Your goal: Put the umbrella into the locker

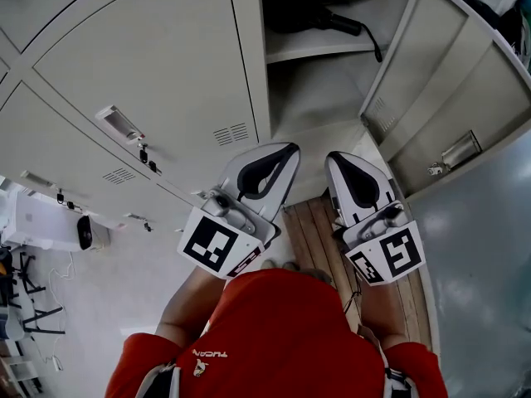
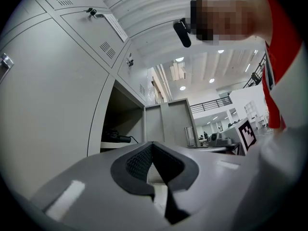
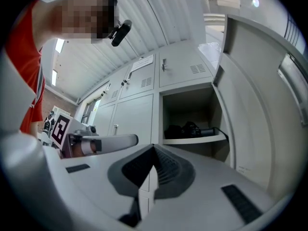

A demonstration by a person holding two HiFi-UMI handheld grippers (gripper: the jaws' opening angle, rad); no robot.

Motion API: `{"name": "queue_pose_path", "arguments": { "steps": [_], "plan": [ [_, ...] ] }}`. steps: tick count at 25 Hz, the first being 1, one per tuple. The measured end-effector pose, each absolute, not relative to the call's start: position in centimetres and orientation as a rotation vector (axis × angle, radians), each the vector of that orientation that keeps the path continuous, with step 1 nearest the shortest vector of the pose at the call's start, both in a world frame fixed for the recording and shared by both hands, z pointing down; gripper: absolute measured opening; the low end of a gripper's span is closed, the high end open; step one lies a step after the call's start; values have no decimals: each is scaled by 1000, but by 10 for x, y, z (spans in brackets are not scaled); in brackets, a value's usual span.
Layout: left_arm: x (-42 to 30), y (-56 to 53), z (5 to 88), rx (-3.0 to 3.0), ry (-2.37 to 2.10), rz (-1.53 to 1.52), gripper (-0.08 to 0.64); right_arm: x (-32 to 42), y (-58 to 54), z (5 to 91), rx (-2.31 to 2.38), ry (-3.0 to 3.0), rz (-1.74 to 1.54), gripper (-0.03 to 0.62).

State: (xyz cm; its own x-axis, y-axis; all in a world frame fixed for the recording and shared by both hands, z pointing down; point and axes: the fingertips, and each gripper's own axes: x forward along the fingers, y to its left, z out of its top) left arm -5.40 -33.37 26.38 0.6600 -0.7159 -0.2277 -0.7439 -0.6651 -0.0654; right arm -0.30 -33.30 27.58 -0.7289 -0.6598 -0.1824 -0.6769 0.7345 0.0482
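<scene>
On the open locker's shelf [image 1: 309, 53], the black umbrella [image 1: 330, 20] lies well beyond the left tool [image 1: 291, 148] and right tool [image 1: 333, 157], both closed, empty.

Hand-held gripper [image 2: 152, 146] jaws together; umbrella [image 2: 118, 137] on locker shelf [image 2: 107, 145].

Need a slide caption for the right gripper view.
Shut, empty right gripper faces the open locker; black umbrella lying on its shelf, door swung right.

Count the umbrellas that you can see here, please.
1: a black umbrella lies on the shelf inside the open locker. Others may be hidden deeper inside.
</scene>
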Motion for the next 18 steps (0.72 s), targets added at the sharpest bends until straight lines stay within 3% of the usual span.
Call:
{"name": "queue_pose_path", "arguments": {
  "steps": [18],
  "plan": [
    [-50, -341, 264, -2742, 1170, 288, 5, -12, -341, 275, -1090, 2812, 201, 3]
  ]
}}
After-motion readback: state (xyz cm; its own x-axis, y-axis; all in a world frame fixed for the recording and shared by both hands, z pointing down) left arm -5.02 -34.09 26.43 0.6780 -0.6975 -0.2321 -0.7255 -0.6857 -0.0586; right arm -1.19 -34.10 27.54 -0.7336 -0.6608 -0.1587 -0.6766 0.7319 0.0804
